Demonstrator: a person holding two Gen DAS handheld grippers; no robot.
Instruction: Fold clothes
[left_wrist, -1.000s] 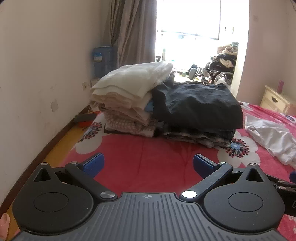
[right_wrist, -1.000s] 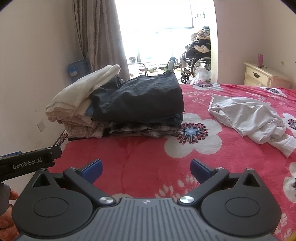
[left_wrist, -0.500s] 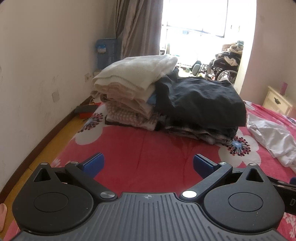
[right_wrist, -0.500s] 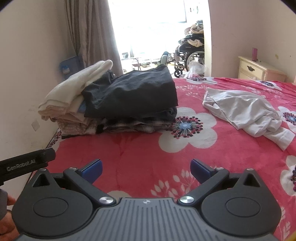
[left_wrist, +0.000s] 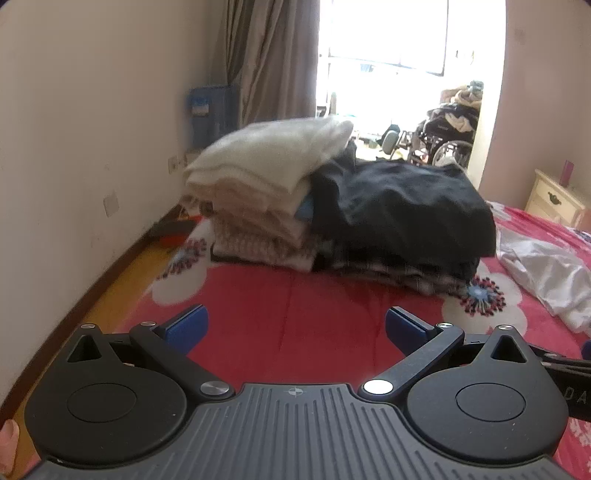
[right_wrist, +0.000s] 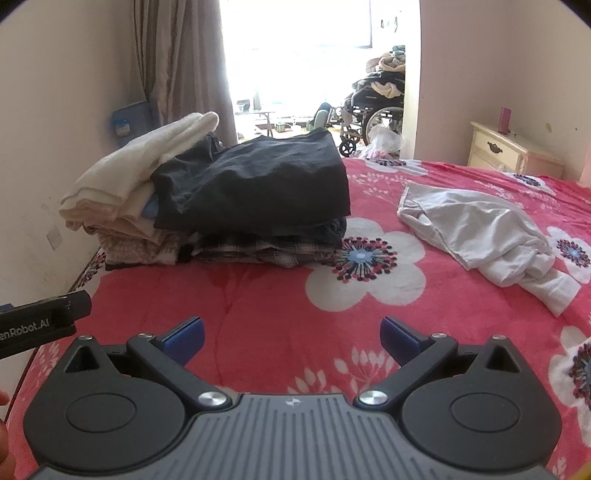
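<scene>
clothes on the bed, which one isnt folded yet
The white shirt, lying crumpled and alone on the red blanket. The cream pile and the black pile are folded and stacked.

Two folded stacks side by side on bed, ahead-left of right gripper; loose shirt ahead-right; nightstand behind shirt.

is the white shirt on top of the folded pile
No, the white shirt lies crumpled on the red blanket, apart from the pile.
</scene>
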